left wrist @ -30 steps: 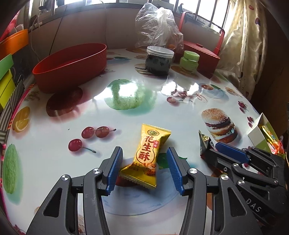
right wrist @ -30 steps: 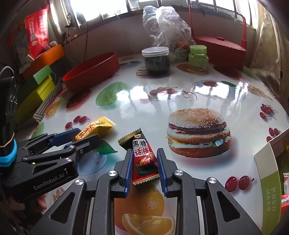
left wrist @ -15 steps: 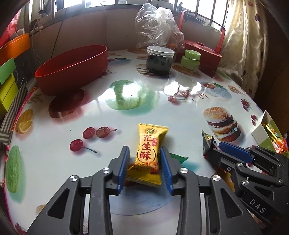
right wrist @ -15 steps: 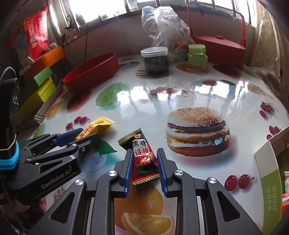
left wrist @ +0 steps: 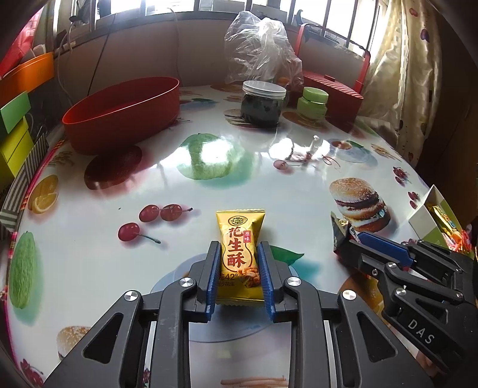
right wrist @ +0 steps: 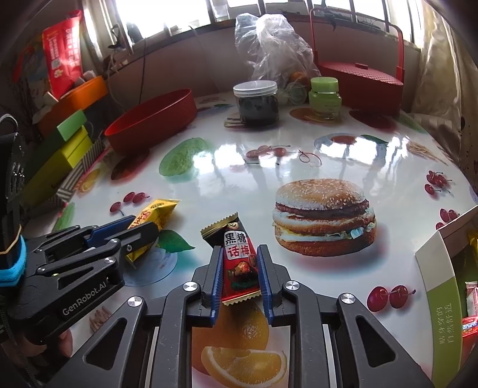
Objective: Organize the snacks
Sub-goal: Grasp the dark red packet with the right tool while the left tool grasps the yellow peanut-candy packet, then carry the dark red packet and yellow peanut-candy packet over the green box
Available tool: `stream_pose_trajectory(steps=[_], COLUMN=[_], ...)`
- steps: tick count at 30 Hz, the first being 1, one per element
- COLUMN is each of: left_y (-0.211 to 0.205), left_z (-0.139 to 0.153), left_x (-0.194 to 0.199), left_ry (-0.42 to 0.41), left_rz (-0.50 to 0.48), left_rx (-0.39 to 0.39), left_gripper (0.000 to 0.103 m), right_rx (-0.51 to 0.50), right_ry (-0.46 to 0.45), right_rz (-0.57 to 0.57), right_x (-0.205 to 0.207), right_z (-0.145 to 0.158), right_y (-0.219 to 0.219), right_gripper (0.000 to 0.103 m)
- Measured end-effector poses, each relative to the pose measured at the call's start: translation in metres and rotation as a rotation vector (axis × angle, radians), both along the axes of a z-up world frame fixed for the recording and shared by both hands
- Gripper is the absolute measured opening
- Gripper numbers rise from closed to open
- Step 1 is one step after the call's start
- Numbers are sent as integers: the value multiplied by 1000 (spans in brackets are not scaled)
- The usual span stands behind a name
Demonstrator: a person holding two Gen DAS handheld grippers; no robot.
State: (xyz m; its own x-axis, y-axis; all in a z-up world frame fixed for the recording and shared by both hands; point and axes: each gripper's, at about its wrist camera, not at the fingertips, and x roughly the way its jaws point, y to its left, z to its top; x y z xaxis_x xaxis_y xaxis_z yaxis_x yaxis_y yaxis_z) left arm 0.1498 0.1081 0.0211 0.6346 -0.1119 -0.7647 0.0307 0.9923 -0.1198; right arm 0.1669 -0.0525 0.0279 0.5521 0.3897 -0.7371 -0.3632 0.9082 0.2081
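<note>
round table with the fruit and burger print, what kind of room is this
Most likely a home dining corner by a window: a glossy printed tablecloth on the table, a dark-filled clear plastic jar, a red oval plastic bowl and a barred window with a patterned curtain.

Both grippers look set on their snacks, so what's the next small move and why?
Probably lift both straight up. The left gripper is closing on the yellow packet, the right gripper pinches the red packet, and both packets seem to lie on the table.

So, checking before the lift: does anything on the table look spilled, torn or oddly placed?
Nothing stands out. The yellow snack packet and the red candy packet lie flat and intact between the blue pads; the jars stand upright and lidded.
</note>
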Motion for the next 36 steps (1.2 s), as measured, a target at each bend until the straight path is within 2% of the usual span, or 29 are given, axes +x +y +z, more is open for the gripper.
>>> stream_pose_trajectory(steps=[12, 19, 21, 23, 27, 31, 36], left_y=[4, -1, -2, -2, -3, -9, -5], left_z=[1, -2, -3, -4, -4, -5, -4], left_x=[-5, -1, 0, 1, 3, 4, 3], left_ry=[-1, 15, 22, 21, 23, 26, 17], left_rz=[-6, -8, -5, -7, -24, -35, -24], left_rx=[-22, 4, 8, 12, 14, 51, 24], left_gripper=[26, 28, 30, 32, 40, 43, 43], right_rx=[0, 4, 16, 24, 10, -38, -88], right_ry=[-9, -15, -7, 4, 16, -5, -27], right_rz=[6, 12, 13, 20, 46, 58, 59], right_x=[-5, -7, -5, -3, 0, 1, 1], right_z=[3, 3, 2, 1, -3, -4, -5], right_y=[0, 0, -1, -1, 4, 12, 16], right_gripper=[17, 16, 17, 27, 35, 36, 33])
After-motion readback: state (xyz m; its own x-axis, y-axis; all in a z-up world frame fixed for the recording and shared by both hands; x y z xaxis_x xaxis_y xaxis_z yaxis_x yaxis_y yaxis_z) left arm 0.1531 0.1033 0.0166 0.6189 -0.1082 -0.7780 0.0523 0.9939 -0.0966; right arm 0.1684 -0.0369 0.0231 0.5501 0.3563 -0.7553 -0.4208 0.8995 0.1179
